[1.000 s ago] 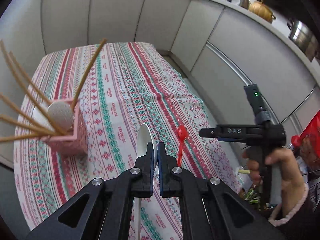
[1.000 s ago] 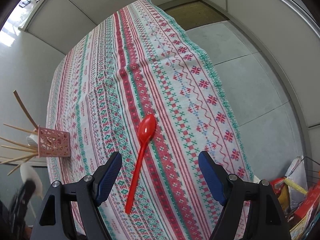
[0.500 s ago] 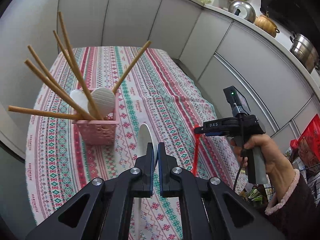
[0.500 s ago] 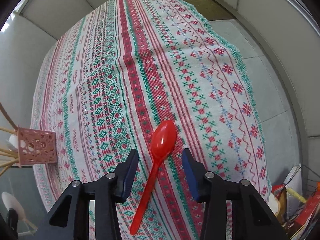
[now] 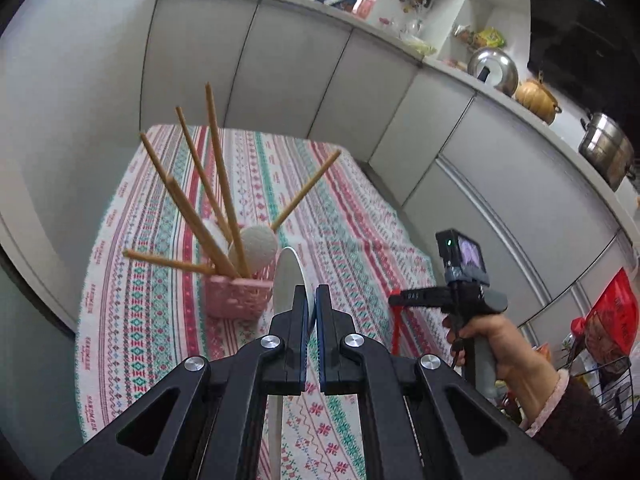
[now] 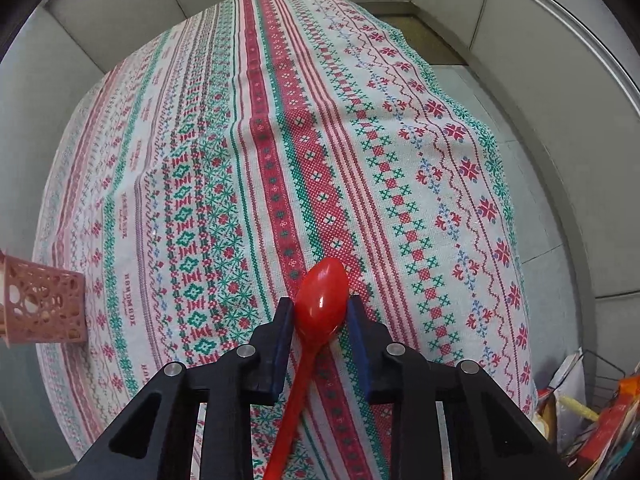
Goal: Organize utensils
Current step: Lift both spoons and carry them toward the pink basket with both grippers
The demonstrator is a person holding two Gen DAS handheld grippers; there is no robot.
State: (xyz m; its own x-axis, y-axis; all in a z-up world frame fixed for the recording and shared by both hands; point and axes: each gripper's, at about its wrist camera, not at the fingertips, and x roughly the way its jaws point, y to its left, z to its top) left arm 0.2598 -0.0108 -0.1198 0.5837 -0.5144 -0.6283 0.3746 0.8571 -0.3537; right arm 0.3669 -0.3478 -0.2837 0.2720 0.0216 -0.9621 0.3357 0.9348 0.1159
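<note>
My left gripper (image 5: 311,300) is shut on a white spoon (image 5: 287,276), bowl up, held in the air just right of a pink lattice holder (image 5: 236,296). The holder stands on the patterned tablecloth and holds several wooden chopsticks (image 5: 224,192) and white spoons (image 5: 258,246). My right gripper (image 6: 320,308) is shut on the bowl of a red spoon (image 6: 320,300), low over the cloth; its handle runs back under the gripper. The right gripper also shows in the left wrist view (image 5: 400,300), with the red handle (image 5: 396,328) hanging below it. The holder's corner shows in the right wrist view (image 6: 44,308).
The table with its tablecloth (image 6: 280,140) stands against grey cabinet fronts (image 5: 280,80). The cloth's right edge (image 6: 500,200) drops to the floor. A wire basket with bags (image 6: 592,400) sits at the lower right. Pots (image 5: 604,148) stand on the counter.
My right gripper has closed on the red spoon's bowl. My left gripper has carried the white spoon closer to the pink holder and tilted upward.
</note>
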